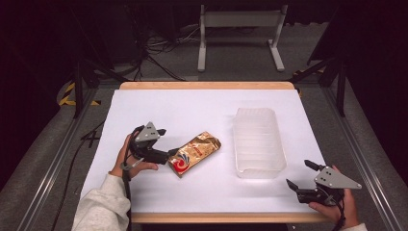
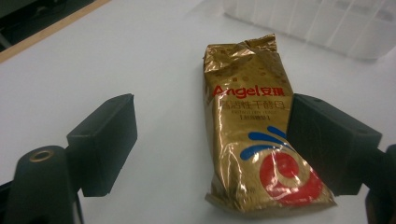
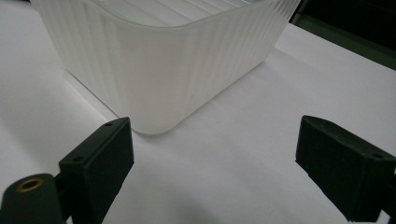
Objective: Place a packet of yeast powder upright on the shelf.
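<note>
In the high view, a gold packet (image 1: 194, 153) lay flat on the white table (image 1: 192, 110), left of centre and slanted, with its crimped end aimed at a clear ribbed tub (image 1: 258, 143) that stood well apart to its right. Nothing lay between packet and tub. The left gripper (image 1: 166, 143) sat just beside the packet's near, printed end, held in a hand with a pale sleeve. The right gripper (image 1: 296, 174) rested near the table's front right corner, pointing at the tub.

In the left gripper view, the packet (image 2: 254, 135) (red lettering, a red and blue swirl) lay lengthwise ahead, its lower right edge passing behind the right jaw. The jaws stood wide and empty, the left one well clear over bare table; whether the right one touched the foil could not be told. The tub (image 2: 327, 23) showed at the top.

In the right gripper view, the jaws were spread wide with nothing between them, and the tub (image 3: 163, 65) rose close ahead, its rounded corner just above the left jaw.
</note>
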### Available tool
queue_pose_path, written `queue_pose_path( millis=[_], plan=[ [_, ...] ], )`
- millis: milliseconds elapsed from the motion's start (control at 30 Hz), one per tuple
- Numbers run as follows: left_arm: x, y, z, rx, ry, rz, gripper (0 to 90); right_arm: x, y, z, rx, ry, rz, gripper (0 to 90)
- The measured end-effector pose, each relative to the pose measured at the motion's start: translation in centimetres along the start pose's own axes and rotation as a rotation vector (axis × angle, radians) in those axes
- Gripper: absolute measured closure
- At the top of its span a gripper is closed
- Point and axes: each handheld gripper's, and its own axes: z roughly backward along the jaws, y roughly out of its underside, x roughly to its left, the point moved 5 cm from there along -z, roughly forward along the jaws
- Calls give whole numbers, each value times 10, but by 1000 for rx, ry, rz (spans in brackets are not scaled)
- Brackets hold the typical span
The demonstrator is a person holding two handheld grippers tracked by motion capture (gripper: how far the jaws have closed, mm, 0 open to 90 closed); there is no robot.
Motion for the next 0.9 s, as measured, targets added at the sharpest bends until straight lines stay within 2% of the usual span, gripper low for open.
queue_pose_path(
  millis=[67,167,233,267,367,433,600,633,700,767,833,900],
  plan=[
    [1,-4,-9,22,39,10,209,-1,0,1,-3,0,-8,120],
    [2,-12,-20,16,67,15,245,-1,1,1,0,-1,-9,121],
    [2,-14,-26,31,68,16,261,-1,1,1,4,4,-9,122],
    [2,-16,-30,34,89,15,267,-1,1,1,2,4,-11,121],
    [3,-21,-40,62,100,8,282,-2,2,1,3,4,-13,122],
    [1,-25,-46,57,112,10,287,-2,1,0,5,5,-9,123],
    [-1,-34,-62,94,143,-16,357,-3,0,-1,1,12,-9,124],
    [-1,-35,-64,93,143,-17,361,-3,0,-1,0,12,-9,124],
    [-1,-40,-72,87,173,2,363,-3,-1,-1,-3,11,-6,124],
    [-2,-43,-78,98,174,0,365,-4,0,-2,-1,13,-9,124],
    [-2,-47,-84,90,213,5,382,-4,0,-1,0,16,-6,124],
    [-1,-52,-87,71,204,-4,422,-3,1,-1,0,16,-6,125]
  ],
)
